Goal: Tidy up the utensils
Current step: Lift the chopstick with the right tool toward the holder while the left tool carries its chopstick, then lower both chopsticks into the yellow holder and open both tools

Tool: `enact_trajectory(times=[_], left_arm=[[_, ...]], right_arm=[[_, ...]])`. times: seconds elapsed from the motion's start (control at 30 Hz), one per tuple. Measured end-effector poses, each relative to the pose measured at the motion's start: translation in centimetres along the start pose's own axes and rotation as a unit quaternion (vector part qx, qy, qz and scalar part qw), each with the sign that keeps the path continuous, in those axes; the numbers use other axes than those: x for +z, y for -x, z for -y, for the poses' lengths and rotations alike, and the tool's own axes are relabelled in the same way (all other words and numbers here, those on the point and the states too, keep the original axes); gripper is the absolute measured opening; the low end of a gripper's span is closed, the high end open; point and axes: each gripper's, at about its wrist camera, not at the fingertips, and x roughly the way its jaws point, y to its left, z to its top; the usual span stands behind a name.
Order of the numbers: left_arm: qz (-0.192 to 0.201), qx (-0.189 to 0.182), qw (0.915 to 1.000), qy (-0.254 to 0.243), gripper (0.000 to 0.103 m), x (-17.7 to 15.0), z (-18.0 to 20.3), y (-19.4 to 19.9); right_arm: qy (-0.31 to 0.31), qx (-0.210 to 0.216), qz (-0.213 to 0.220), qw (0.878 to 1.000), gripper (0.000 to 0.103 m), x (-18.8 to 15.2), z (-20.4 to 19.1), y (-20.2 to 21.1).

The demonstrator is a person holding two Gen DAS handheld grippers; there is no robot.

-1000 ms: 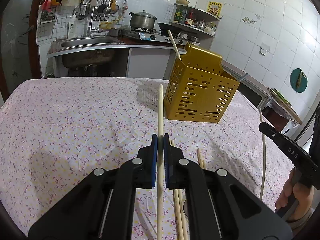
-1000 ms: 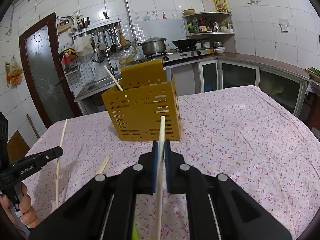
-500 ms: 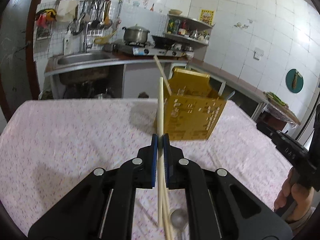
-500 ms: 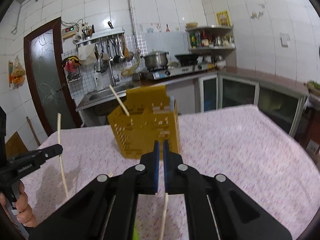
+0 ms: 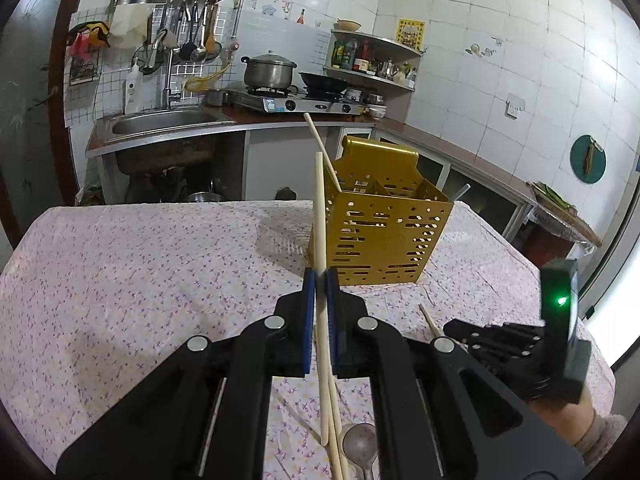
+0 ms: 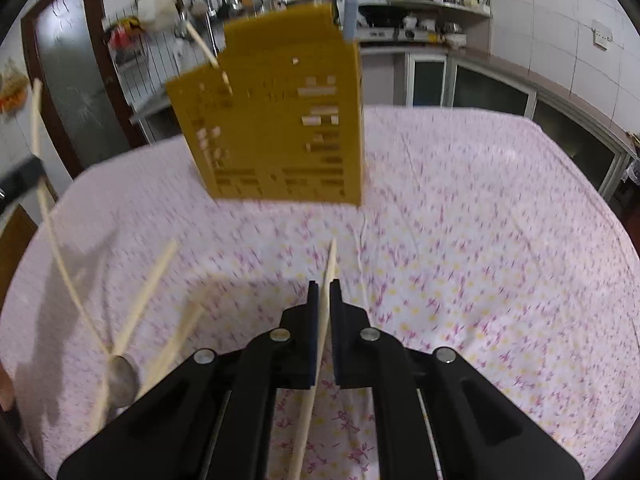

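Each gripper, left (image 5: pixel 320 280) and right (image 6: pixel 324 290), pinches a chopstick (image 5: pixel 319 216) (image 6: pixel 325 292), with the yellow caddy (image 5: pixel 380 232) ahead of the jaws.

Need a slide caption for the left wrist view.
Left tongs grip a pale wooden chopstick, raised before the perforated golden-yellow utensil caddy on the floral tablecloth.

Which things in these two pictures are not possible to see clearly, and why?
- Yellow basket holes: right wrist view, motion blur.
- Spoon handle: left wrist view, cut off by the bottom edge.
- Basket contents: left wrist view, hidden by its walls, except one chopstick sticking out.
- Shelf bottles: too small to read.
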Motion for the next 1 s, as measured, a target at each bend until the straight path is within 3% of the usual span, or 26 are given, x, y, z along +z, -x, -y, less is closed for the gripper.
enact_trajectory(times=[0.17, 0.27, 0.33, 0.37, 0.43, 0.5, 0.7, 0.9, 1.0], left_arm=[[-0.002, -0.006, 0.9999, 0.010, 0.004, 0.1, -0.6, 0.0], [-0.003, -0.007, 0.9999, 0.008, 0.004, 0.1, -0.7, 0.0], [-0.004, -0.007, 0.9999, 0.008, 0.004, 0.1, -0.7, 0.0], [-0.004, -0.006, 0.9999, 0.007, 0.004, 0.0, -0.6, 0.0], [-0.003, -0.006, 0.9999, 0.008, 0.004, 0.0, -0.6, 0.0], [-0.003, -0.006, 1.0000, 0.007, 0.004, 0.1, -0.6, 0.0], [0.005, -0.009, 0.9999, 0.000, 0.004, 0.4, -0.1, 0.2], [0.020, -0.010, 0.9997, -0.008, 0.004, 1.5, 1.0, 0.3], [0.020, -0.013, 0.9997, -0.006, 0.004, 1.8, 1.4, 0.1]], right_arm=[[0.001, -0.017, -0.016, 1.000, 0.007, 0.1, -0.3, -1.1], [0.000, -0.018, -0.023, 1.000, 0.022, 0.2, -0.2, -1.6], [0.004, -0.020, -0.023, 1.000, 0.022, 0.4, -0.3, -1.8], [0.006, -0.020, -0.023, 1.000, 0.022, 0.4, -0.3, -1.9], [0.010, -0.022, -0.026, 0.999, 0.008, 0.6, -0.4, -1.9], [0.006, -0.021, -0.019, 1.000, 0.006, 0.9, -0.1, -1.6], [-0.021, 0.007, 0.060, 0.998, 0.006, 2.9, 1.3, 3.3], [-0.037, 0.062, 0.162, 0.984, 0.006, 4.8, 2.0, 7.1], [-0.041, 0.068, 0.183, 0.980, 0.006, 4.6, 2.4, 7.4]])
